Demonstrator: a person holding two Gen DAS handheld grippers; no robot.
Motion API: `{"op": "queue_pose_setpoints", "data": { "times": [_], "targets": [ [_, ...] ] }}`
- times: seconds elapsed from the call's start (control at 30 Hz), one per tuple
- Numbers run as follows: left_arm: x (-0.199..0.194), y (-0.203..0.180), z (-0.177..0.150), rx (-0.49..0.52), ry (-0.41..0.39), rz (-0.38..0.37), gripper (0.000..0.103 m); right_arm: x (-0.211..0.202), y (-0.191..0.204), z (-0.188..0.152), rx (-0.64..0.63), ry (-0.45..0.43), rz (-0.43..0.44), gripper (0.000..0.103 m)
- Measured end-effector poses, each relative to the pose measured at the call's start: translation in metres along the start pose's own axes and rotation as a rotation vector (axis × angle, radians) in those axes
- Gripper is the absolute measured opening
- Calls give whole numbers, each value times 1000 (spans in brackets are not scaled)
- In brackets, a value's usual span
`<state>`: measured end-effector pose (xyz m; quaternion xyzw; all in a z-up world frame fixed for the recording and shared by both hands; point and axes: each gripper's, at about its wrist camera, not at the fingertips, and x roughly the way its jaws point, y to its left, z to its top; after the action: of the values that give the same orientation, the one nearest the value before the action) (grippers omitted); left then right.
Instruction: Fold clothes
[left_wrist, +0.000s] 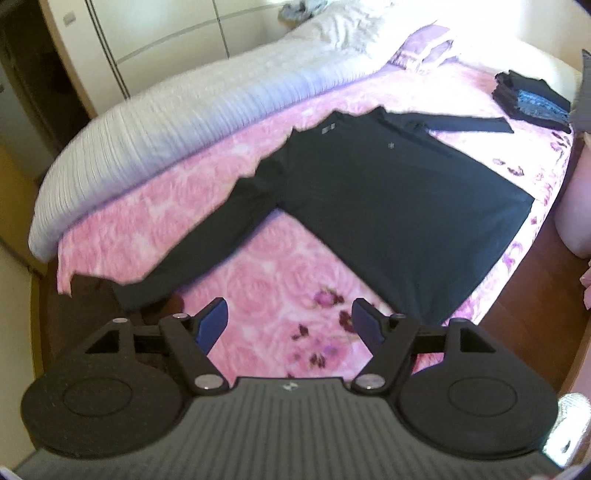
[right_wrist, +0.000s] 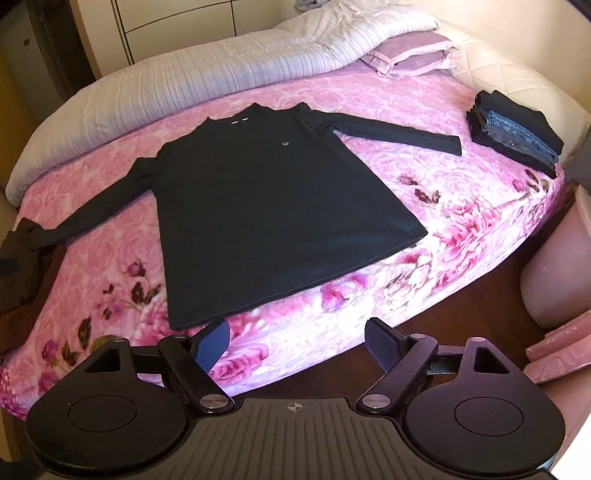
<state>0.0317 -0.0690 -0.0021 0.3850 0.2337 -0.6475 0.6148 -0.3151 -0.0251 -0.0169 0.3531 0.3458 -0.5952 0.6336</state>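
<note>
While the black shirt (right_wrist: 273, 206) lies flat along the bed's (right_wrist: 369, 103) near edge, the left gripper (left_wrist: 290, 325) and right gripper (right_wrist: 297, 345) hover wide apart, empty.

Place: we are looking at a bedroom in a home.
Bed (right_wrist: 369, 321): we are seeing it filling the room, wearing a pink rose-patterned blanket (right_wrist: 461, 206).
Bedding: a white quilt (right_wrist: 207, 77) is lying bunched along the far side, a lilac pillow (right_wrist: 410, 53) resting beside it.
Wardrobe (left_wrist: 166, 33): pale doors are standing behind.
Floor (right_wrist: 461, 295): dark wood is showing.
</note>
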Motion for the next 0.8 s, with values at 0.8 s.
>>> {"op": "queue_pose_setpoints", "data": {
  "times": [0.8],
  "targets": [
    [-5,31,-23,0,24,33,73,3,61,3,-217,-19,-67,83]
  ]
}}
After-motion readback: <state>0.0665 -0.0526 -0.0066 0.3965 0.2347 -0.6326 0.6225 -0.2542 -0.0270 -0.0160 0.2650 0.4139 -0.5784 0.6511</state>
